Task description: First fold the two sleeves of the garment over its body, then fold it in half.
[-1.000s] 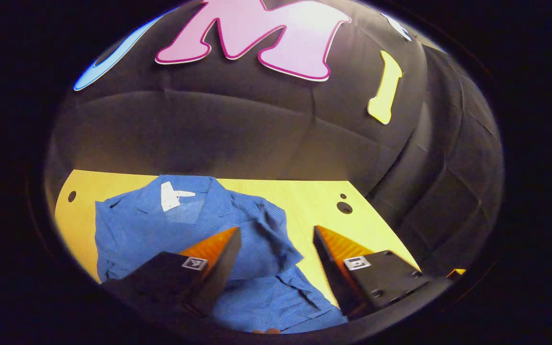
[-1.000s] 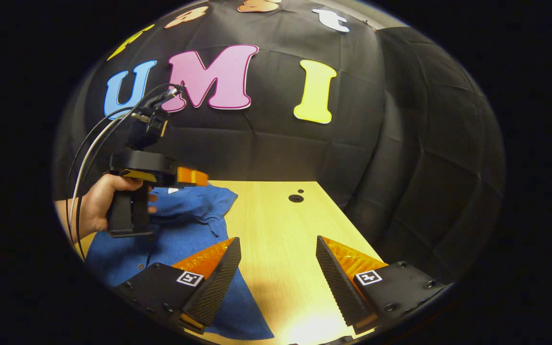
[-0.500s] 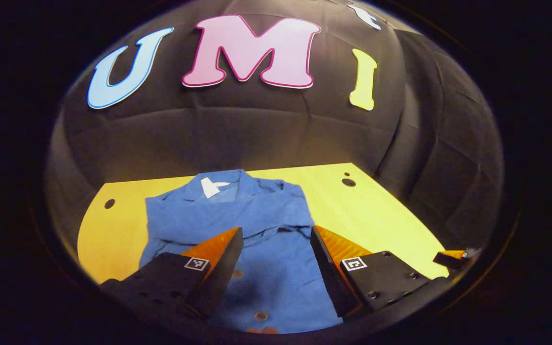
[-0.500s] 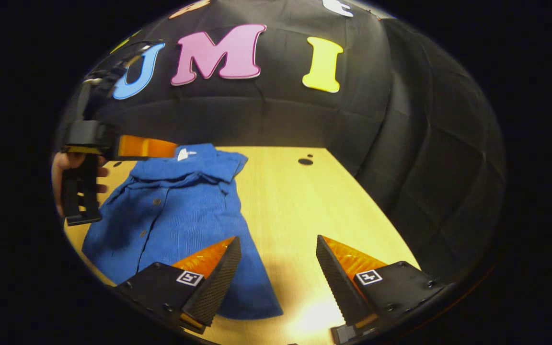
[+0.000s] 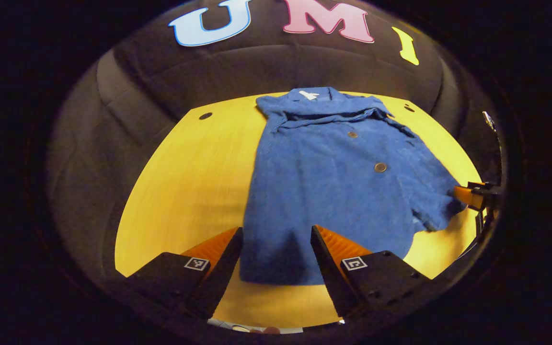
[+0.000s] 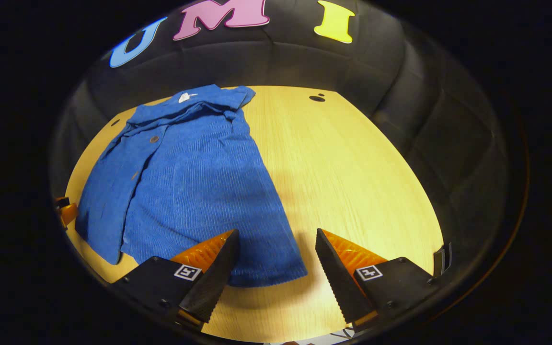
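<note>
One blue garment (image 5: 333,191) lies on the table (image 5: 194,182) ahead of two spread, empty grippers, left gripper (image 5: 276,261) and right gripper (image 6: 276,263).

Blue ribbed shirt (image 5: 333,191) (image 6: 194,187), lying flat on the wooden table (image 5: 185,182) (image 6: 352,177), collar at the far edge, hem at the near edge. Both sleeves already folded in over the body, giving a long narrow shape with a few round buttons (image 5: 380,167) showing. White tag (image 5: 309,95) inside the collar.
</note>
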A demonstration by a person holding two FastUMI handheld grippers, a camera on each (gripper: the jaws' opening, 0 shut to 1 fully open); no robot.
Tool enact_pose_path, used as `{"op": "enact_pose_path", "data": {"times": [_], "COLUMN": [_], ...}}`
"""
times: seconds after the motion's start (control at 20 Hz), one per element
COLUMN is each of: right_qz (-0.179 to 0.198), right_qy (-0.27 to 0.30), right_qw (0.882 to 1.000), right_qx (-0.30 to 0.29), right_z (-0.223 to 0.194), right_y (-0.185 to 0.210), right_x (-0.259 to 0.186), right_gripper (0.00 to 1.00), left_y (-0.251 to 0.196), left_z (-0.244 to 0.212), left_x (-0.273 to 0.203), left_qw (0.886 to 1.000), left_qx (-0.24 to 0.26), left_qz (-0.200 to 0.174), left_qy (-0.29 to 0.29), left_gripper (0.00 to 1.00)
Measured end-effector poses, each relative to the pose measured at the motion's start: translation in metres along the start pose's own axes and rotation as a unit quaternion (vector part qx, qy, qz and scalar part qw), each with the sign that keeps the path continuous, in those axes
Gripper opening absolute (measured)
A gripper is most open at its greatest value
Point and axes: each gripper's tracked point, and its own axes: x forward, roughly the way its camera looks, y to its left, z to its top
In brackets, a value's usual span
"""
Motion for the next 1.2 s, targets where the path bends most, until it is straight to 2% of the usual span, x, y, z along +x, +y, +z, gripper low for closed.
{"op": "enact_pose_path", "data": {"times": [0.15,0.25,0.4,0.5,0.55,0.6,0.65,0.7,0.75,0.8,0.85,0.9,0.95,1.0,1.05,1.1,1.2], "right_qz": [-0.008,-0.008,0.003,0.009,0.029,0.033,0.031,0.043,0.046,0.041,0.037,0.037,0.033,0.038,0.051,0.062,0.072], "right_qy": [-0.004,-0.004,0.005,0.014,0.020,0.030,0.026,0.036,0.032,0.035,0.038,0.036,0.039,0.039,0.043,0.046,0.049], "right_qw": [1.000,1.000,1.000,0.999,0.998,0.997,0.998,0.997,0.997,0.997,0.998,0.998,0.998,0.998,0.998,0.997,0.995], "right_qx": [0.002,0.002,0.013,0.028,0.045,0.058,0.056,0.051,0.052,0.051,0.041,0.032,0.025,0.012,0.008,0.022,0.051], "right_z": [0.000,0.001,-0.002,-0.002,-0.003,-0.002,0.000,-0.003,-0.002,0.000,-0.001,-0.001,0.000,0.001,0.000,0.001,0.006], "right_y": [0.001,0.001,0.004,0.005,0.013,0.017,0.016,0.020,0.025,0.027,0.028,0.029,0.030,0.033,0.036,0.039,0.038], "right_x": [0.002,0.004,0.005,0.007,0.007,0.005,0.007,0.007,0.006,0.006,0.008,0.012,0.008,0.010,0.007,0.007,0.005], "right_gripper": [1.00,0.98,1.00,0.98,0.97,0.80,0.63,0.61,0.44,0.27,0.10,0.10,0.02,0.02,0.02,0.02,0.01], "left_y": [0.006,0.001,-0.010,-0.028,-0.033,-0.040,-0.046,-0.051,-0.054,-0.061,-0.066,-0.068,-0.072,-0.078,-0.079,-0.082,-0.074], "left_z": [-0.033,-0.027,-0.029,-0.024,-0.021,-0.019,-0.016,-0.012,-0.011,-0.008,-0.008,-0.007,-0.005,-0.003,-0.003,-0.003,0.012], "left_x": [0.003,0.003,0.006,0.008,0.010,0.011,0.012,0.013,0.014,0.014,0.013,0.011,0.015,0.013,0.011,0.009,0.004], "left_qw": [0.999,0.999,0.999,0.997,0.996,0.996,0.996,0.997,0.997,0.997,0.996,0.996,0.995,0.993,0.992,0.990,0.991], "left_qx": [-0.024,-0.033,-0.025,-0.042,-0.046,-0.044,-0.041,-0.040,-0.040,-0.033,-0.027,-0.028,-0.032,-0.032,-0.041,-0.054,-0.070], "left_qz": [-0.011,-0.017,-0.035,-0.061,-0.060,-0.062,-0.065,-0.063,-0.056,-0.065,-0.076,-0.076,-0.084,-0.109,-0.116,-0.126,-0.113], "left_qy": [0.030,0.022,0.031,0.037,0.039,0.038,0.037,0.032,0.033,0.030,0.029,0.029,0.032,0.033,0.034,0.038,0.005], "left_gripper": [0.83,0.83,0.83,0.78,0.70,0.62,0.45,0.35,0.14,0.07,0.07,0.06,0.00,0.00,0.00,0.00,0.00]}}
